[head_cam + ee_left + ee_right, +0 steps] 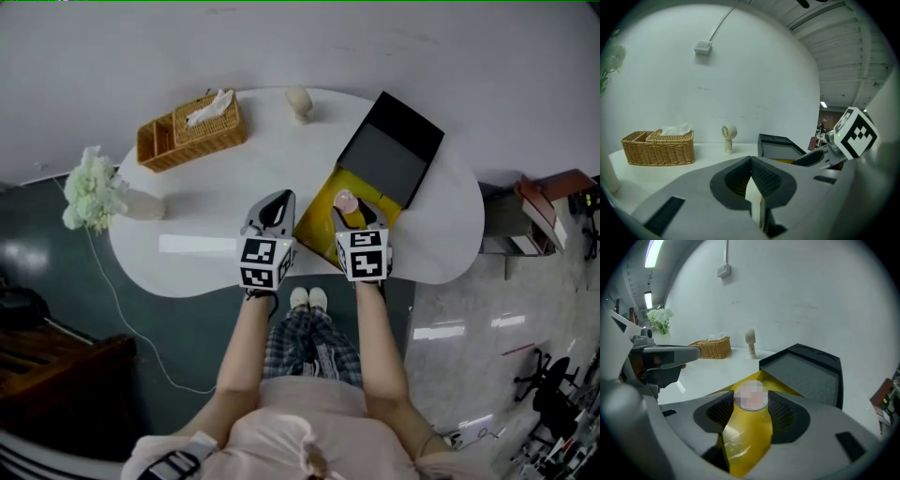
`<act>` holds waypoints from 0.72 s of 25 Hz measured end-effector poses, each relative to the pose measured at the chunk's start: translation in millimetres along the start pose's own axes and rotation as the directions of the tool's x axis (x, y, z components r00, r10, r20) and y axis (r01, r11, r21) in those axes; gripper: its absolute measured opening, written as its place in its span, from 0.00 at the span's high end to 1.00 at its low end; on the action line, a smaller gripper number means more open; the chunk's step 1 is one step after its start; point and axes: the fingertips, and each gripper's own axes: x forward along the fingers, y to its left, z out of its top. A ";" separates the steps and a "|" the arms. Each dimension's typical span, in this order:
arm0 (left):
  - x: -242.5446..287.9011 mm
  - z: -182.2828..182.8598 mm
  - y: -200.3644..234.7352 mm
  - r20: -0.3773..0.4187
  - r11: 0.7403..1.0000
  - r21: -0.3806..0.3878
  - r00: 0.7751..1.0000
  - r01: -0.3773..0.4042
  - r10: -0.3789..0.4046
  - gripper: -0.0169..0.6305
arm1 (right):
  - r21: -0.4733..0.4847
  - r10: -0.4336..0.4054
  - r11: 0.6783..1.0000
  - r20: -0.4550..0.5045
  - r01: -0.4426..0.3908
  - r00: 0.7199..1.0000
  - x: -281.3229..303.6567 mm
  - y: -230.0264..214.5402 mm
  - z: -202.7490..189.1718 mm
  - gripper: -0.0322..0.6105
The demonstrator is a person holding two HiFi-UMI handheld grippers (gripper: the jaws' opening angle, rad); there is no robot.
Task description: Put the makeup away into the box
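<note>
White rounded table (187, 216) had bare room left of the open box (394, 150), which sat by the near right edge. Right gripper (356, 211) pinched the makeup bottle (345, 199) over the box's yellow base. Left gripper (279, 199) hung just beside it, jaws pressed together and empty. Only the right gripper view showed the pads (780, 411) against the bottle's cap.

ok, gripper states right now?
Left gripper: closed, nothing held.
Right gripper: closed on pink-topped makeup item.

Basket (192, 131) woven wicker, yellow box (317, 225) glossy, blk lid (389, 150) matt, table (281, 159) smooth
</note>
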 end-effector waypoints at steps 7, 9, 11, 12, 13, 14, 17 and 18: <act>9.4 -11.0 20.3 -0.035 1.000 -0.007 0.999 -0.015 0.015 0.93 | 0.015 0.013 1.000 -0.157 -0.011 0.988 33.3 2.5 -20.6 0.57; 11.5 -11.3 23.5 -0.037 1.000 -0.012 0.999 -0.018 0.017 0.93 | 0.014 0.018 1.000 -0.198 -0.016 0.980 37.6 2.7 -25.8 0.57; 13.3 -11.6 26.0 -0.040 1.000 -0.017 0.999 -0.019 0.018 0.93 | 0.020 0.027 1.000 -0.222 -0.023 0.975 42.0 3.2 -29.8 0.57; 14.1 -11.1 27.0 -0.041 1.000 -0.018 0.999 -0.019 0.019 0.93 | 0.028 0.032 0.999 -0.223 -0.026 0.974 43.9 3.4 -30.0 0.56; 14.6 -10.7 28.0 -0.041 1.000 -0.019 0.999 -0.020 0.019 0.93 | 0.037 0.036 0.999 -0.214 -0.028 0.976 45.0 3.5 -28.6 0.48; 15.0 -10.6 29.2 -0.041 1.000 -0.020 0.999 -0.021 0.020 0.93 | 0.047 0.038 0.998 -0.199 -0.029 0.979 44.4 3.5 -25.6 0.35; 14.3 -11.1 32.8 -0.041 0.999 -0.025 0.999 -0.027 0.026 0.93 | 0.075 0.040 0.997 -0.143 -0.030 0.989 35.8 3.5 -14.8 0.22; 13.8 -11.3 33.3 -0.041 0.999 -0.028 0.999 -0.030 0.029 0.93 | 0.078 0.044 0.996 -0.133 -0.034 0.990 33.3 3.8 -13.3 0.21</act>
